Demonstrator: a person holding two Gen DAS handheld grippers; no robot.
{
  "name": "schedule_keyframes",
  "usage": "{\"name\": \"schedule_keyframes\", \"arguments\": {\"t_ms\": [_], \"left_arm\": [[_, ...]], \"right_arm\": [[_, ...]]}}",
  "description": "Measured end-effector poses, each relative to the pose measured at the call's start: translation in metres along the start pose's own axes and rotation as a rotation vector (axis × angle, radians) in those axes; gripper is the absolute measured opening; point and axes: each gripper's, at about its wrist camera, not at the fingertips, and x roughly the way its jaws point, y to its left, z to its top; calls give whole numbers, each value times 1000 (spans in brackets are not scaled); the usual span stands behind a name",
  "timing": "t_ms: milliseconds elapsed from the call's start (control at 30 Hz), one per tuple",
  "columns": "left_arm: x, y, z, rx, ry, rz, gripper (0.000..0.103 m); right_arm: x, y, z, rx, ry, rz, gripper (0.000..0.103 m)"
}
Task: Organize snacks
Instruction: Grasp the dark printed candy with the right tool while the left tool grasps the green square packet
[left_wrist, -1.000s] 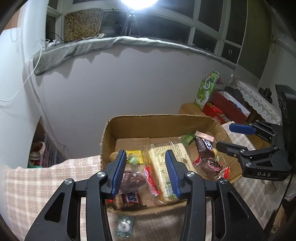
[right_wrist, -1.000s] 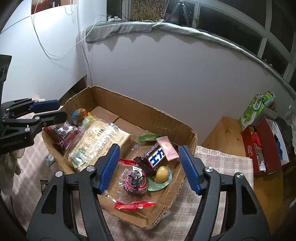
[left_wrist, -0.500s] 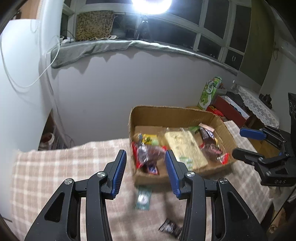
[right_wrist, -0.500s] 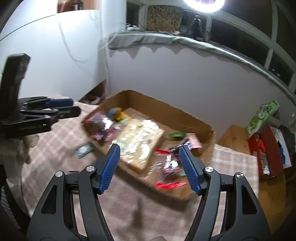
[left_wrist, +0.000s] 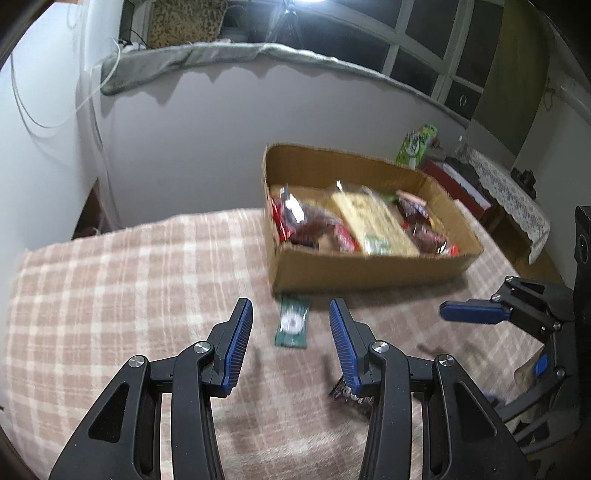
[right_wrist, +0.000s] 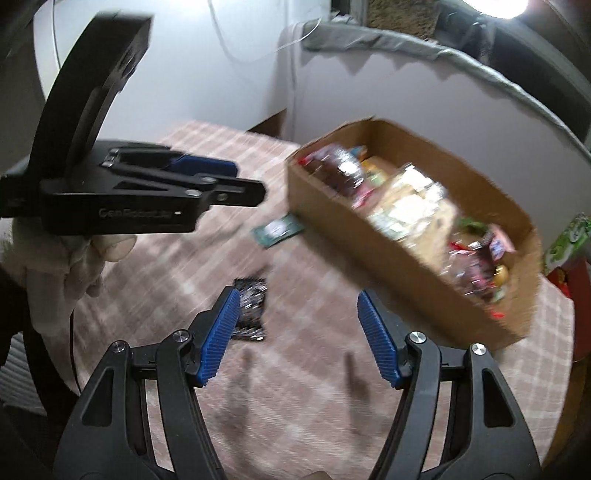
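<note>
- We held our left gripper (left_wrist: 291, 341) partly open, empty, above the green packet (left_wrist: 292, 323).
- Our right gripper (right_wrist: 297, 334) stood wider, empty, beside the dark packet (right_wrist: 251, 306).
- The snack-filled cardboard box (left_wrist: 364, 271) sat on the checked cloth (left_wrist: 122, 288).

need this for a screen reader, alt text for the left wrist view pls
An open left gripper with blue pads hangs empty over a pink plaid cloth, aimed at a small green packet lying just in front of a cardboard box full of wrapped snacks. A dark wrapper lies near its right finger, and the right gripper enters from the right edge.
</note>
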Motion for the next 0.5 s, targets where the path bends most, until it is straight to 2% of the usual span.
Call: {"name": "schedule_keyframes", "arguments": {"t_ms": [133,267,433,500], "left_arm": [[12,1,-5,1,39,-19,42],[23,0,-7,6,71,-29,42],[39,-6,-6,37,114,-25,41],[44,-6,-6,45,126,-17,41]], "right_arm": [[16,8,-4,3,34,27,69],[27,12,-4,6,61,52,60],[39,14,-3,16,84,73,60],[43,14,-2,22,90,78,54]]}}
